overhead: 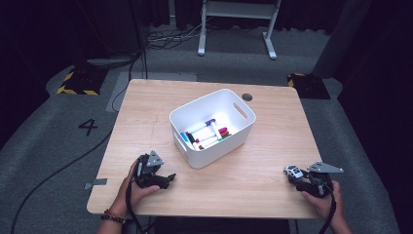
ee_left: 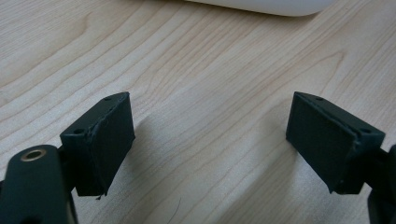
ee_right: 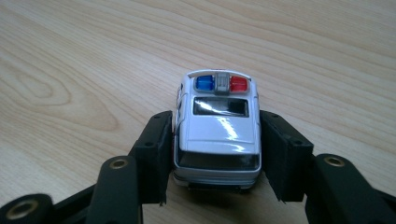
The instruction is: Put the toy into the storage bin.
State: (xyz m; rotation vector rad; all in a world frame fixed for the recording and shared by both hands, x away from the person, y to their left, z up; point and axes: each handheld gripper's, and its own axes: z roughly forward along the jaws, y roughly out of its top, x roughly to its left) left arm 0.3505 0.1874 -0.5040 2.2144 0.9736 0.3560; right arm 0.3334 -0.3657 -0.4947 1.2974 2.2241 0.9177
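The right gripper [ee_right: 217,154] has its jaws set on either flank of a small toy police car [ee_right: 218,135], which sits on the bench near the front right corner, just in from the front edge [overhead: 195,212]. The left pad looks pressed to the body, while on the right a thin gap may remain, so I read this as a grip about made rather than firm. To do the step well, the pads should clamp square on the doors, low on the body and below the light bar, so the car cannot pivot nose-down when lifted; a short straight lift before any sideways travel would keep the wheels from rolling it out of the hold. The likely goal is the white bin [overhead: 213,127] in the middle of the bench, holding markers [overhead: 207,134]; the wood between car and bin is bare, but the near wall stands high, so the car must clear the rim before it is lowered. The left gripper [ee_left: 210,140] rests near the front left corner with its jaws wide apart and nothing between them, well clear of that path.
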